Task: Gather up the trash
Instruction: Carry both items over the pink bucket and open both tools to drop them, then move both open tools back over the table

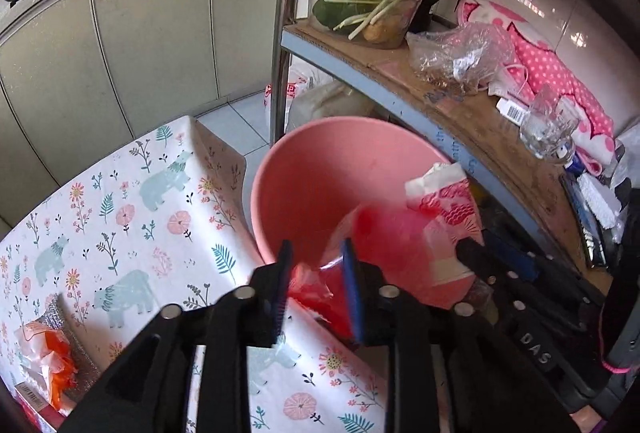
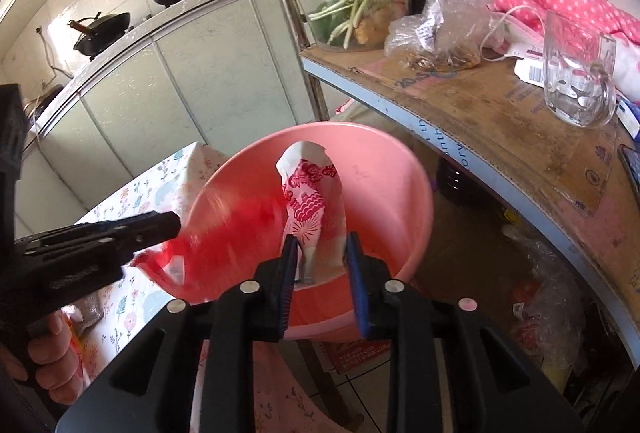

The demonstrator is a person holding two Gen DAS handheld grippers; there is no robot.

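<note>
A pink plastic bin (image 1: 320,169) (image 2: 384,169) stands beside the floral-cloth table (image 1: 120,225). A red plastic bag (image 1: 384,233) (image 2: 224,233), motion-blurred, hangs over the bin's mouth; my left gripper (image 1: 316,285) has it between its parted fingers at the bin's near rim, and the grip is unclear. A white and red printed wrapper (image 1: 444,201) (image 2: 308,201) stands in the bin. My right gripper (image 2: 322,273) holds the wrapper's lower end between its fingers, above the bin's near rim. The left gripper also shows in the right wrist view (image 2: 168,229).
An orange and white wrapper (image 1: 52,357) and a silvery packet lie at the table's left. A shelf (image 1: 460,101) (image 2: 500,105) beside the bin holds vegetables in a clear tub, a plastic bag, a glass mug and pink cloth. Grey cabinets stand behind, with pans on top.
</note>
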